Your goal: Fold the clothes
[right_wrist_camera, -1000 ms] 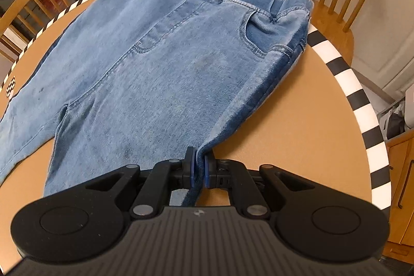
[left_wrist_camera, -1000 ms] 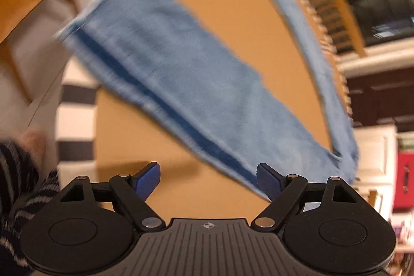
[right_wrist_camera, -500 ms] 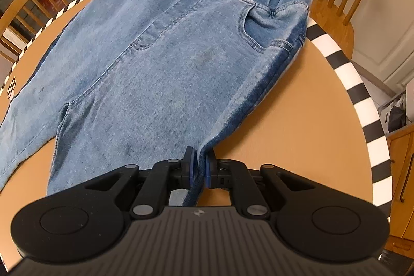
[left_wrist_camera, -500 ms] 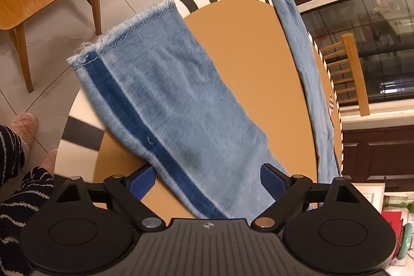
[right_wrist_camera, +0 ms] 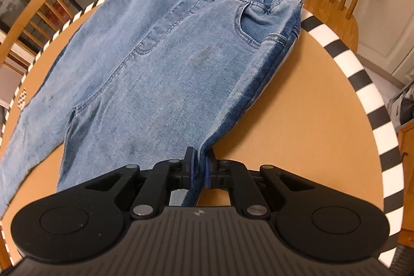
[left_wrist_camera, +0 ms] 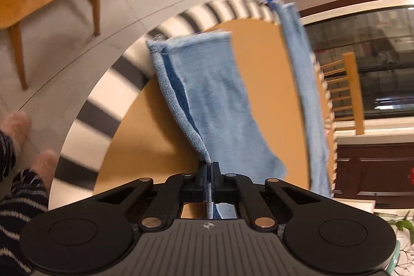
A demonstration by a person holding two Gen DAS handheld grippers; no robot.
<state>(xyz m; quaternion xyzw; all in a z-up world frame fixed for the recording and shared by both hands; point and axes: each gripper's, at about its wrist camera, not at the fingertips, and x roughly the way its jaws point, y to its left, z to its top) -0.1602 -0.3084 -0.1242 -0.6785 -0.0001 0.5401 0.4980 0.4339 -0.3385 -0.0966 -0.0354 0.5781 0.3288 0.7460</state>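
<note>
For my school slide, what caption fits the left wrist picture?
Left tongs pinch the edge of a blue jeans leg on a round table.

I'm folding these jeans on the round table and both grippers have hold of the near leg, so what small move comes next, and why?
Probably lift both together and carry the near leg over toward the far leg. The left gripper is shut on its side edge near the hem and the right gripper on the same edge higher up, while the jeans lie flat and unfolded on the table.
</note>
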